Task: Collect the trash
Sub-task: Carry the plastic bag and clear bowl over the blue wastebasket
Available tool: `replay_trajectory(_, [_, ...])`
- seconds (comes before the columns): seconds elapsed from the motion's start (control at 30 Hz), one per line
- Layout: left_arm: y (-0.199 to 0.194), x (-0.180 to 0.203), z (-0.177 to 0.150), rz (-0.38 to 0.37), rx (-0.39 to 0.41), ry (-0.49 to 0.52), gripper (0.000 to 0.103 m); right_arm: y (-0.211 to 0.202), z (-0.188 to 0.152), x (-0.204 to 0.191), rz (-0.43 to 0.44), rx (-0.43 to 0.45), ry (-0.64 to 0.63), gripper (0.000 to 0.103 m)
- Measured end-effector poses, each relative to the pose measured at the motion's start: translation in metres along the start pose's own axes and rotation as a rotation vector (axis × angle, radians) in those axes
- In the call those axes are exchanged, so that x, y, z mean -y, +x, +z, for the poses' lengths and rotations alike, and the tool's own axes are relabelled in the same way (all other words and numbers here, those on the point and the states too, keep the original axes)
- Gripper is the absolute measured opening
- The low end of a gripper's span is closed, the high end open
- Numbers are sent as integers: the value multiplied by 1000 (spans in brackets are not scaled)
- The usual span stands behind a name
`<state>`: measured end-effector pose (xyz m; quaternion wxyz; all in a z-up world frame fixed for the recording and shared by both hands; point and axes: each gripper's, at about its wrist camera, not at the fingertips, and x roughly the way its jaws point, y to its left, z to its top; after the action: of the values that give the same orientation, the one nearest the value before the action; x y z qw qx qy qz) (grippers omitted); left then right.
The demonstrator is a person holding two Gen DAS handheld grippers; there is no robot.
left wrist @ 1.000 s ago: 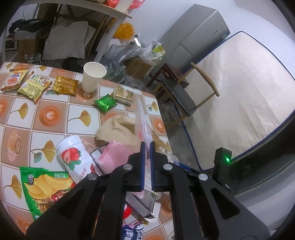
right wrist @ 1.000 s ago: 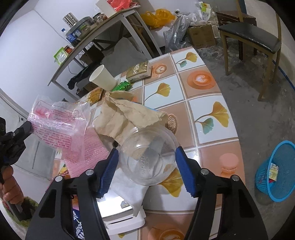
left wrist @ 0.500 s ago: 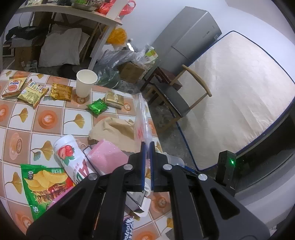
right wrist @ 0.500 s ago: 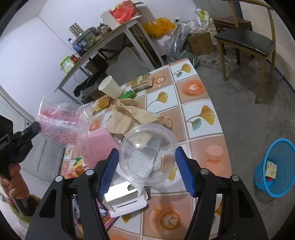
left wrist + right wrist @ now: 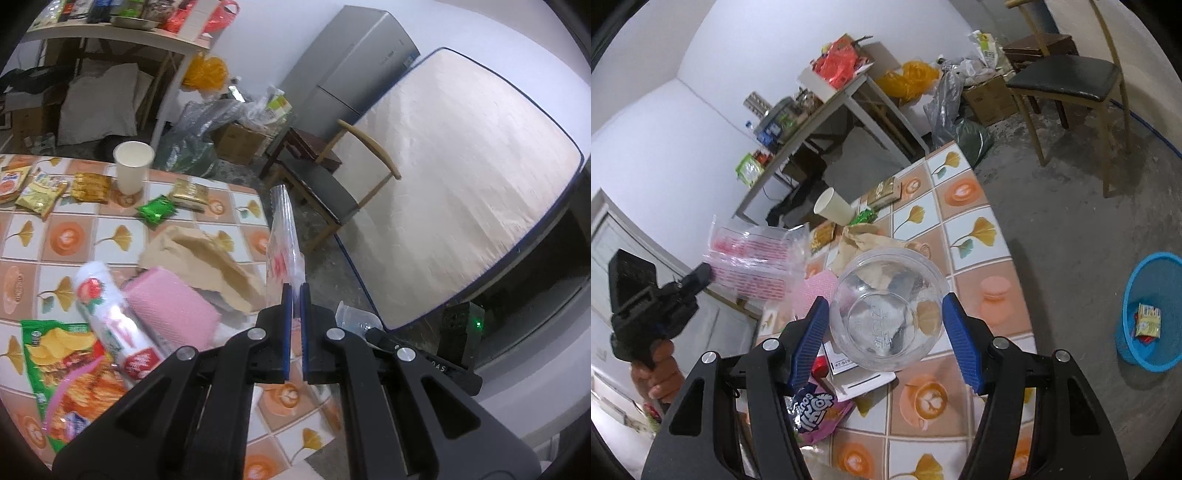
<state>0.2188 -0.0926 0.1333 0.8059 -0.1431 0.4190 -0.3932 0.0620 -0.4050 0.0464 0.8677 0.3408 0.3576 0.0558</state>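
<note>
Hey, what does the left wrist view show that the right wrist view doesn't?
Only the left wrist view shows the mattress, the fridge and the chip bag. Only the right wrist view shows the blue bin on the floor and the clear bowl face-on between the right jaws. Both show the paper cup, the chair and the plastic bag held in the left jaws.
</note>
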Motion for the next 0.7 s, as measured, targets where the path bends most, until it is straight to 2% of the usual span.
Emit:
replay_trajectory(0.2, [42,39,-11,-53,-67,39,2,-43,-7,40,-40,56,65,62])
replay_trajectory(0.33, [87,72,-22,-90,-142,80,2,-79,-16,82,-110,103,134,62])
replay_trajectory(0.57, [189,135,-54,-142,-313,150,3,-139,-39,166,-251,184,306,62])
replay_trajectory(0.7, [251,168,-79,-136,-413,197,3,-164,-53,219,-328,209,419,62])
